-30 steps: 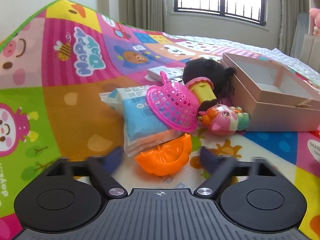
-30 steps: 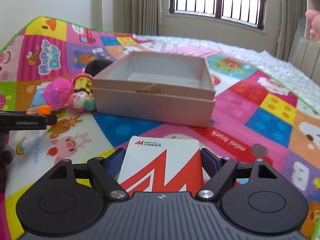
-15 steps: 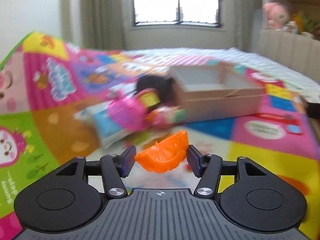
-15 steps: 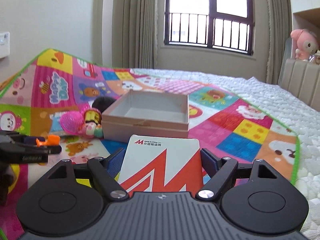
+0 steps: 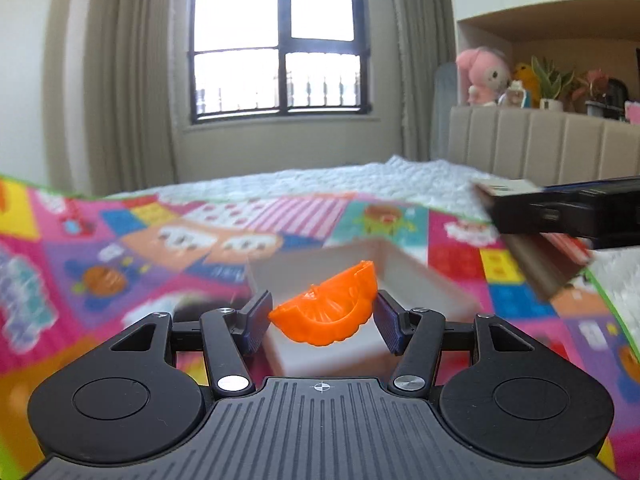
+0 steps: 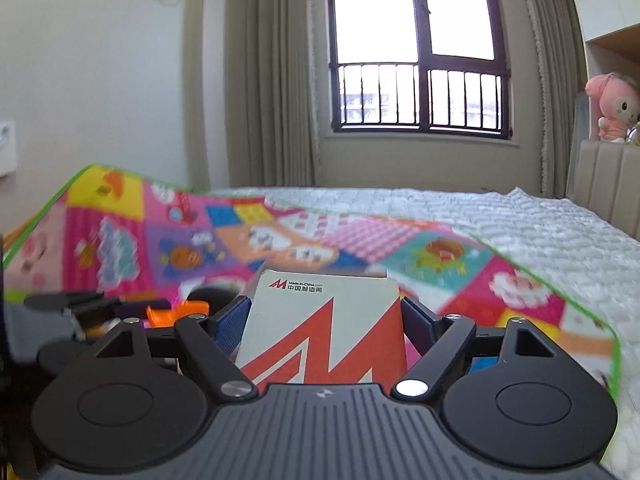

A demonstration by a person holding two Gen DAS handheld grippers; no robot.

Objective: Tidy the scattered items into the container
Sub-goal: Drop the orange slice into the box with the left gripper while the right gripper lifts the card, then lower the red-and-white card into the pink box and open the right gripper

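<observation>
Between our left gripper (image 5: 322, 316) jaws we pinch an orange toy slice (image 5: 326, 312), its ends pressed against both blue pads. Just beyond and below it sits the open pink box (image 5: 424, 284) on the colourful play mat (image 5: 132, 240). Our right gripper (image 6: 323, 322) jaws clamp a red-and-white card box (image 6: 320, 332) by its two sides. Past those jaws lies the mat over a white quilted bed (image 6: 540, 232).
</observation>
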